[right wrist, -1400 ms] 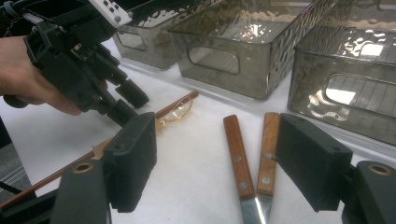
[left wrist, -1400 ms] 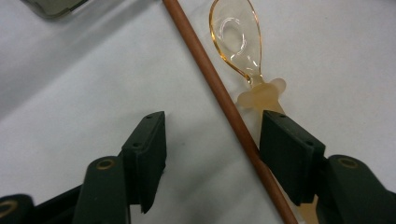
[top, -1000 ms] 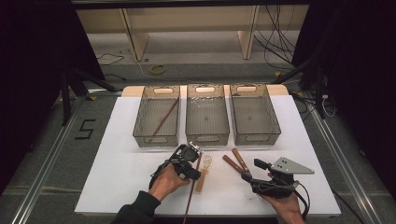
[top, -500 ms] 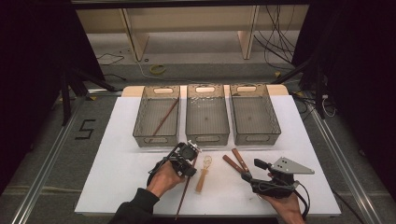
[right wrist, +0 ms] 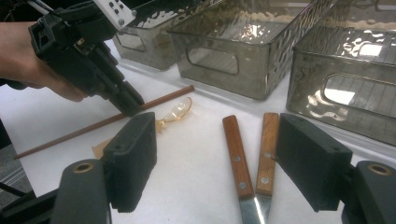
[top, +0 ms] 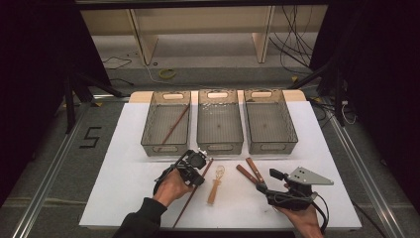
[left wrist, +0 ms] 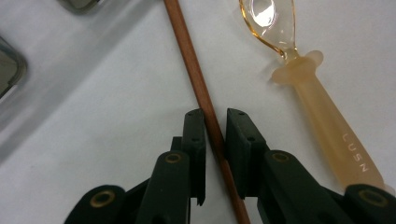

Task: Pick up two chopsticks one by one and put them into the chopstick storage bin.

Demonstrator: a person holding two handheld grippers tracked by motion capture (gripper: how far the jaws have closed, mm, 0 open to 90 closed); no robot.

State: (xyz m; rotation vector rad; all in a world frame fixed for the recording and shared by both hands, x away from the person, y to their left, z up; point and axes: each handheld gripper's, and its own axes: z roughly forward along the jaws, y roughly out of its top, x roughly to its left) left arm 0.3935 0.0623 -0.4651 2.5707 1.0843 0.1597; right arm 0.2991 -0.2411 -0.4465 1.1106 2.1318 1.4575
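Thin brown stick (left wrist: 201, 88) lying flat on the white counter (top: 124, 173), running from about 1 o'clock down to 7 o'clock in the high view, its upper end just short of the middle bin (top: 220, 121). Pinched partway along by the left claw (left wrist: 215, 128), whose jaws have just been closing and now press both sides of the stick. Held there by the left hand (top: 171, 186), reaching in from 6 o'clock.

Just beside the stick at 3 o'clock, an amber plastic spoon (left wrist: 322, 126), bowl toward 12 o'clock, apart from the stick. Farther toward 3 o'clock, two wooden-handled knives (right wrist: 252, 154) side by side, blades meeting near the right claw (right wrist: 215, 168). Right claw spread wide, nothing between its jaws, knife handles seen through the gap; gripped by the right hand (top: 299, 218) at 5 o'clock.

At 12 o'clock, three clear grey bins in a row: left bin (top: 166, 124) holding another brown stick (top: 174, 125) laid diagonally, middle bin, right bin (top: 270, 121).
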